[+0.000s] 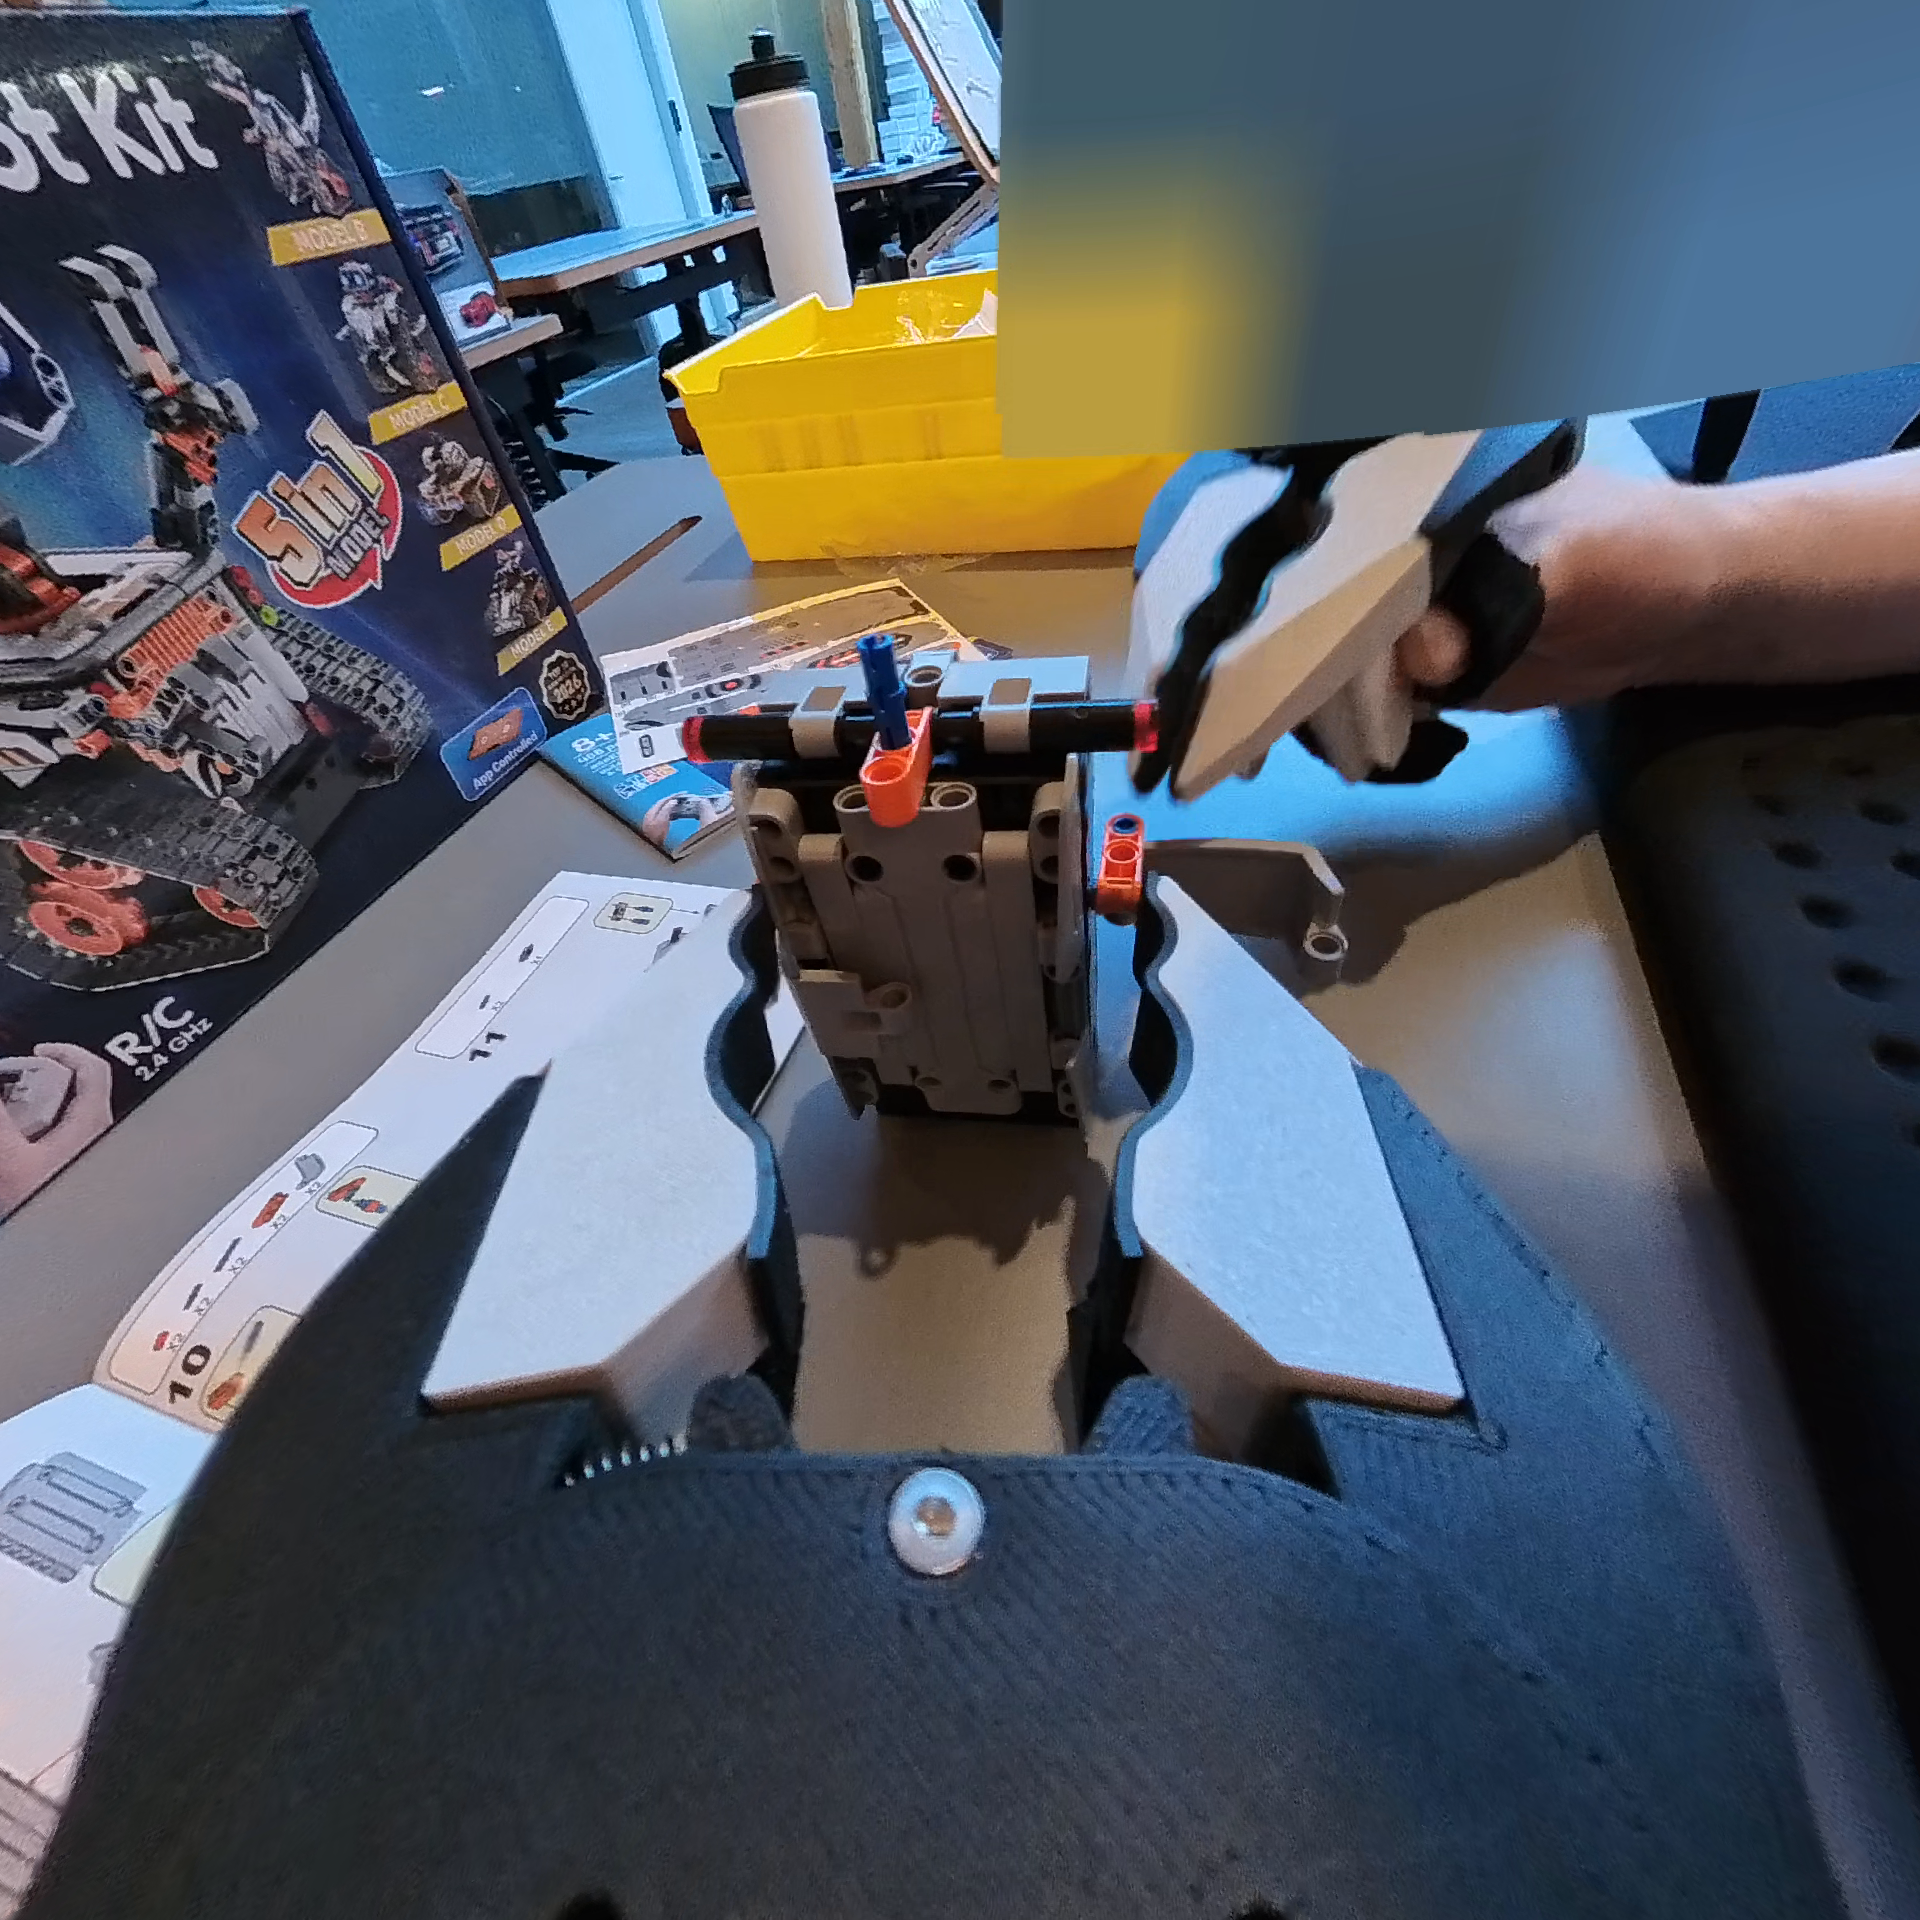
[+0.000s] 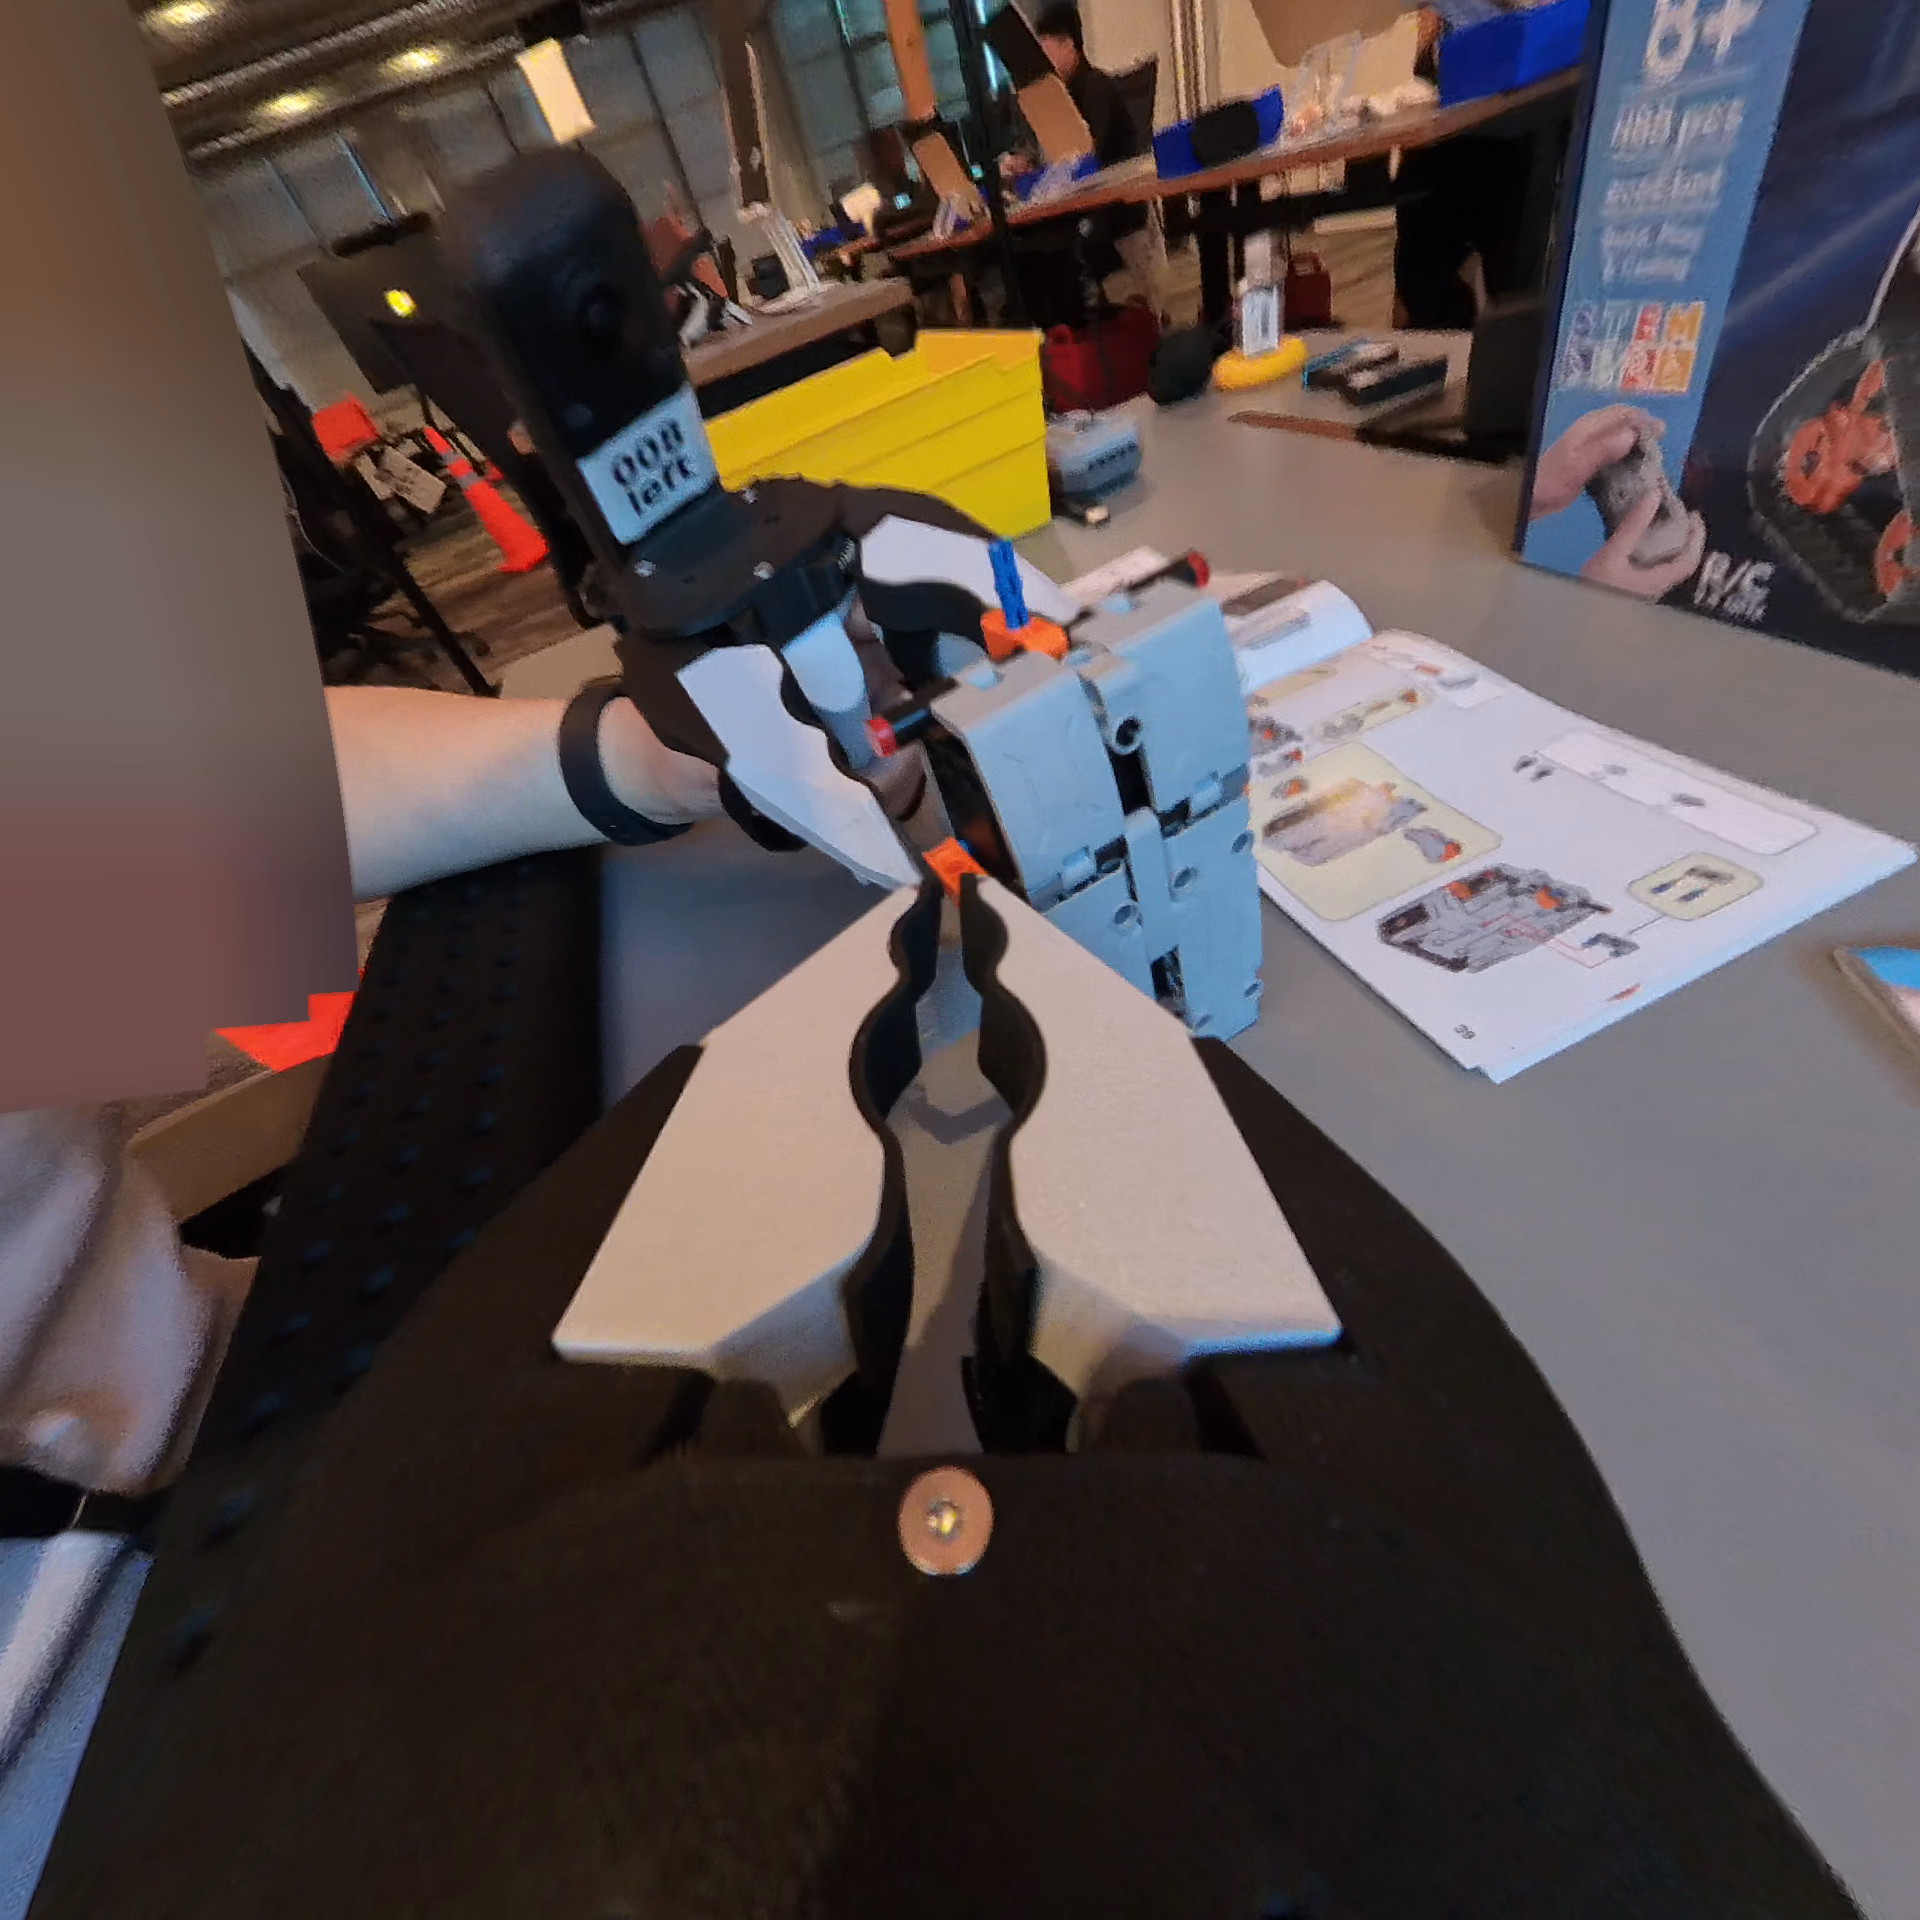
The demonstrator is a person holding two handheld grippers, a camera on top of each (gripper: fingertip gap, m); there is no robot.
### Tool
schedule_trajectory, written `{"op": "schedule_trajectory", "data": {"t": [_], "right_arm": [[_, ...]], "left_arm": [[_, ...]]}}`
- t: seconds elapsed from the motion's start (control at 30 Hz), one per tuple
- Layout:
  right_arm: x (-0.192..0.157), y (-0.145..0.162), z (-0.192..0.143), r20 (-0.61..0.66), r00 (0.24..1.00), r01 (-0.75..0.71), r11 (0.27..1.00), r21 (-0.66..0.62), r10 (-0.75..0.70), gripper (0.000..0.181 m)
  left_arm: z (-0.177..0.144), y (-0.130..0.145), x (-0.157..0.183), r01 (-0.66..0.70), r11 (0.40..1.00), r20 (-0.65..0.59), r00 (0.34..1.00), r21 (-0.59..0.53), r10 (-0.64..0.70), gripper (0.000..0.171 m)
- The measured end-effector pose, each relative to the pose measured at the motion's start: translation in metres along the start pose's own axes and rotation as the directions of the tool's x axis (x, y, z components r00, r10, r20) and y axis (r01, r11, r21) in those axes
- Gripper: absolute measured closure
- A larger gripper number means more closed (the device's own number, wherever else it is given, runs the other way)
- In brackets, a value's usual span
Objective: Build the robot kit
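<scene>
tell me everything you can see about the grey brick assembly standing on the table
The grey brick assembly is a blocky, plastic-looking build of studless beams standing upright on the grey table. A black axle with red ends crosses its top, with an orange connector and an upright blue pin. Another orange connector sits on its side. The left gripper straddles it; the right gripper is nearly shut beside that side connector.

brick model (image 1: 925,925): smooth grey plastic
bin (image 1: 862,436): glossy yellow plastic
booklet (image 2: 1538,831): smooth paper
left gripper (image 1: 940,997): ridged matt black plastic
table (image 2: 1558,1195): matt grey
</scene>
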State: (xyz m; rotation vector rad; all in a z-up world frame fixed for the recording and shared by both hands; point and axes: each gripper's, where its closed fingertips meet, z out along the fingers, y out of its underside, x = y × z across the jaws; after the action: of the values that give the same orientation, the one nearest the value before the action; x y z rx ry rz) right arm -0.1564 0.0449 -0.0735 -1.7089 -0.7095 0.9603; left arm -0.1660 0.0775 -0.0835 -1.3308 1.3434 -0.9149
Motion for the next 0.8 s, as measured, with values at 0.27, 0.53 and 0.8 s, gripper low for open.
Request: {"op": "schedule_trajectory", "data": {"t": [0.27,0.53,0.8], "right_arm": [[0.008,-0.01,-0.008,-0.02,0.993,0.119,0.992,0.034,-0.118,0.127],[0.014,0.006,0.014,-0.004,0.973,0.23,0.968,-0.103,-0.232,0.139],[0.015,0.005,0.013,-0.007,0.985,0.173,0.983,-0.066,-0.174,0.147]], "left_arm": [[-0.002,0.001,0.0,0.007,1.0,-0.016,1.0,0.008,-0.007,0.103],[-0.001,0.0,0.004,0.0,1.0,-0.028,1.0,0.004,0.001,0.103],[-0.001,0.0,0.003,0.026,1.0,-0.024,0.999,0.002,-0.026,0.104]]}}
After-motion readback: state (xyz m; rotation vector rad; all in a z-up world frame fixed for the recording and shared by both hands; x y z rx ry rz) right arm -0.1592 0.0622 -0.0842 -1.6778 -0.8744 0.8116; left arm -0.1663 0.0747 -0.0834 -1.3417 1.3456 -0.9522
